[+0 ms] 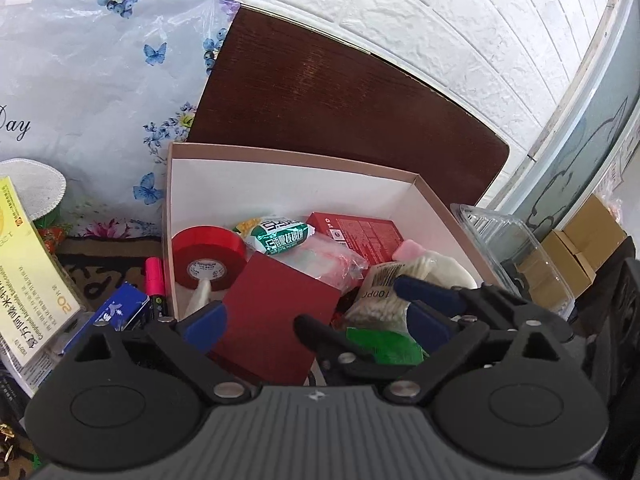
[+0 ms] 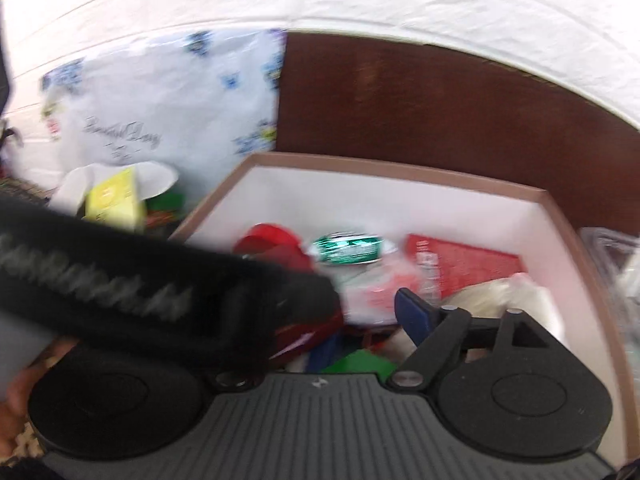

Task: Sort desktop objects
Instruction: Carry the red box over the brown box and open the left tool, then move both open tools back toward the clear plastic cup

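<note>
The left gripper (image 1: 316, 320) is pointing downward with its fingers spread wide. The right gripper (image 1: 360, 312) is reaching in beside it, fingers apart too.

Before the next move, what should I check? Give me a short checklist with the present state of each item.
1. Left claw open: ok.
2. Dark red box lying in carton, not clamped: ok.
3. Right claw open: ok.
4. Claws clear of each other: not ok, they overlap above the carton.
5. Right view sharp: not ok, blurred.
6. Marker sorted: not ok, it lies outside the carton.
</note>
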